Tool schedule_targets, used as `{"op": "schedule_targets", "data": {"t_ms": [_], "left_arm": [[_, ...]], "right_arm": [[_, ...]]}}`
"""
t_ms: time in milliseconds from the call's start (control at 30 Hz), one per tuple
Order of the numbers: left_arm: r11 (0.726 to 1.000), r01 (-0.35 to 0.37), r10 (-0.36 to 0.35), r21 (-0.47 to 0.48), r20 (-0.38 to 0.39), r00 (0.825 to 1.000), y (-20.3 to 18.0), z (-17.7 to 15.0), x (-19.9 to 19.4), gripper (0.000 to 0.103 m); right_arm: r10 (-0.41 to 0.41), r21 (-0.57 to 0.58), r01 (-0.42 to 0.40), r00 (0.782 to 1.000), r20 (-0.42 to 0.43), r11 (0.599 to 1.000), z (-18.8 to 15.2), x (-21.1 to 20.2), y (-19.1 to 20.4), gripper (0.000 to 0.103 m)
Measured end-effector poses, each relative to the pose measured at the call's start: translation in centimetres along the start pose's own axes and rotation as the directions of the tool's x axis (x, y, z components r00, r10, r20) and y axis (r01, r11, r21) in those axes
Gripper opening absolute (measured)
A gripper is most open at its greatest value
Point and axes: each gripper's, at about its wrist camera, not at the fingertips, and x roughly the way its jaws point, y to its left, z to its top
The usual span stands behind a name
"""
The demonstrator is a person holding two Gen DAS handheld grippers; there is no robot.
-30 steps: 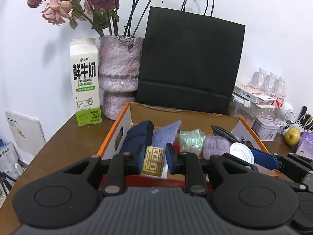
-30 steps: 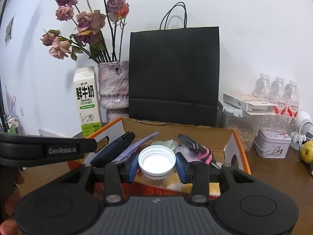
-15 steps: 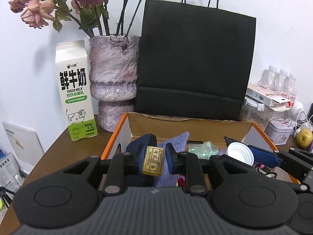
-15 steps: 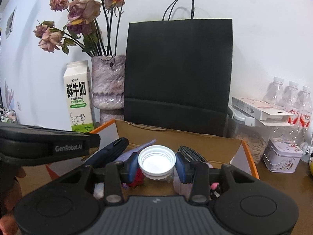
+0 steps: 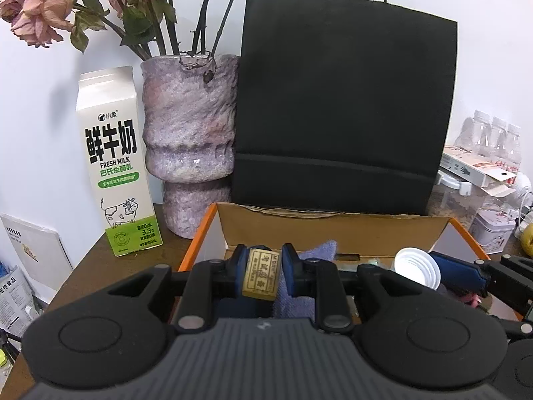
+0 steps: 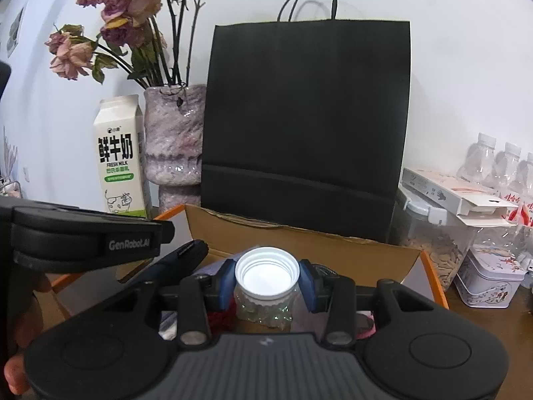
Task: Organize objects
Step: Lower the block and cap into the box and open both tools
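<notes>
Item 1, nearest: the left gripper (image 5: 261, 275), jaws clamped on a small gold block (image 5: 261, 275) with embossed characters. We hold it by its two long sides, above the near left part of the box (image 5: 333, 230). We judge it rigid and compact, possibly dense for its size; the flat sides suit the pads, and a grip at mid-height should keep it from pivoting.

Item 2: the right gripper (image 6: 266, 283), jaws clamped on the white cap (image 6: 266, 273) of a clear jar (image 6: 263, 310), held over the middle of the box. We judge the jar light, hard, perhaps brittle, and the ribbed cap a fair hold, though the round form could twist between the pads. Its contents we cannot tell.

Item 3: the box, orange-edged cardboard, open at the top. Inside show a blue cloth (image 5: 316, 250), soft, and a dark case (image 6: 176, 263) at the left; the remainder is hidden.

Item 4, far: a milk carton (image 5: 115, 163), a vase (image 5: 190, 143) and a black bag (image 5: 343, 100), in that order left to right, against the wall.
</notes>
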Motion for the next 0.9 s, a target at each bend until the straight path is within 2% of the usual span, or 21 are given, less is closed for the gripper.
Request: {"op": "schedule_targets", "data": {"t_ms": [400, 433, 467, 500, 600, 633, 667, 733, 900], "left_arm": [[1.0, -0.007, 0.007, 0.0, -0.007, 1.0, 0.2, 0.1, 0.9, 0.026], [1.0, -0.009, 0.009, 0.0, -0.004, 1.0, 0.2, 0.1, 0.9, 0.032], [1.0, -0.008, 0.008, -0.004, -0.002, 1.0, 0.3, 0.1, 0.8, 0.044], [1.0, -0.009, 0.009, -0.009, 0.004, 1.0, 0.4, 0.1, 0.7, 0.049], [0.999, -0.038, 0.038, -0.008, 0.027, 0.999, 0.4, 0.2, 0.4, 0.078], [0.999, -0.048, 0.049, -0.01, 0.033, 0.998, 0.4, 0.2, 0.2, 0.095], [0.998, -0.065, 0.066, -0.014, 0.047, 0.997, 0.4, 0.2, 0.0, 0.103], [0.997, -0.082, 0.082, -0.013, 0.066, 0.994, 0.3, 0.3, -0.2, 0.103], [0.997, -0.078, 0.079, -0.02, 0.053, 0.995, 0.5, 0.3, -0.1, 0.103]], "right_arm": [[-0.005, 0.0, 0.005, 1.0, -0.006, 1.0, 0.1, 0.8, -0.2, 0.04], [-0.006, -0.001, 0.006, 1.0, -0.004, 1.0, 0.0, 0.8, -0.1, 0.043], [-0.006, -0.002, 0.006, 1.0, -0.003, 1.0, 0.0, 0.8, -0.1, 0.047], [-0.003, -0.003, 0.003, 1.0, -0.004, 1.0, 0.0, 0.8, 0.0, 0.057], [-0.005, -0.007, 0.005, 1.0, 0.0, 1.0, 0.0, 0.7, 0.1, 0.08], [-0.007, -0.008, 0.007, 1.0, 0.002, 1.0, 0.0, 0.7, 0.1, 0.09], [-0.011, -0.009, 0.012, 1.0, 0.004, 1.0, 0.0, 0.7, 0.1, 0.093], [-0.026, -0.011, 0.026, 1.0, 0.005, 1.0, 0.0, 0.7, 0.1, 0.103], [-0.034, -0.002, 0.034, 0.999, 0.004, 0.999, -0.1, 0.8, -0.2, 0.103]]}}
